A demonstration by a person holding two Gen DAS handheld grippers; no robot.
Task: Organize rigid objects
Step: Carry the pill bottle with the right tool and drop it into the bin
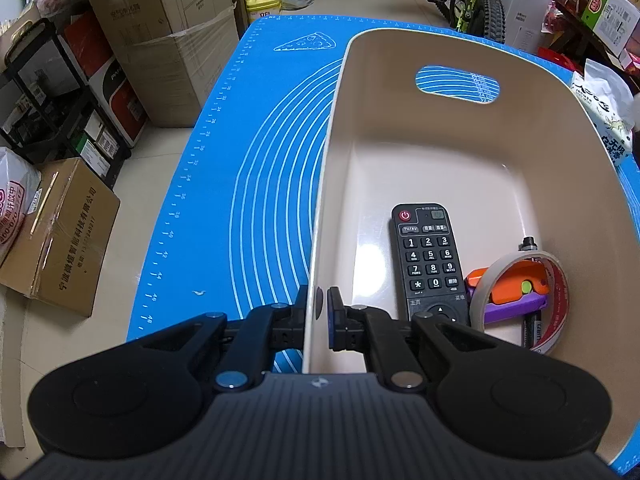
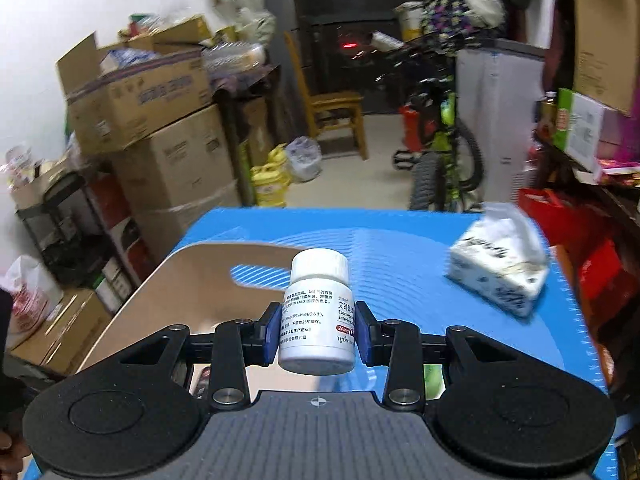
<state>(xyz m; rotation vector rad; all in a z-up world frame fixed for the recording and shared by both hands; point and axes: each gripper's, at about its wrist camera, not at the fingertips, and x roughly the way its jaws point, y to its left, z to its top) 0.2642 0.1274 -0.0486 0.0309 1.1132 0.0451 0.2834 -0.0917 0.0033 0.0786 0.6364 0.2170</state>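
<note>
A beige plastic bin point(image 1: 460, 128) stands on the blue mat point(image 1: 264, 160). Inside it lie a black remote control point(image 1: 430, 260), a roll of tape point(image 1: 520, 300), an orange and purple toy point(image 1: 516, 292) and a dark pen point(image 1: 534, 322). My left gripper point(image 1: 320, 304) is shut on the bin's left wall near the front corner. My right gripper point(image 2: 316, 330) is shut on a white medicine bottle point(image 2: 318, 316), held upright above the mat just right of the bin point(image 2: 180, 280).
A tissue pack point(image 2: 500, 276) lies on the mat at the right, also in the left wrist view point(image 1: 604, 120). Cardboard boxes point(image 1: 168, 40) and a shelf stand left of the table. A bicycle point(image 2: 444, 152) and a wooden chair point(image 2: 332, 108) stand beyond.
</note>
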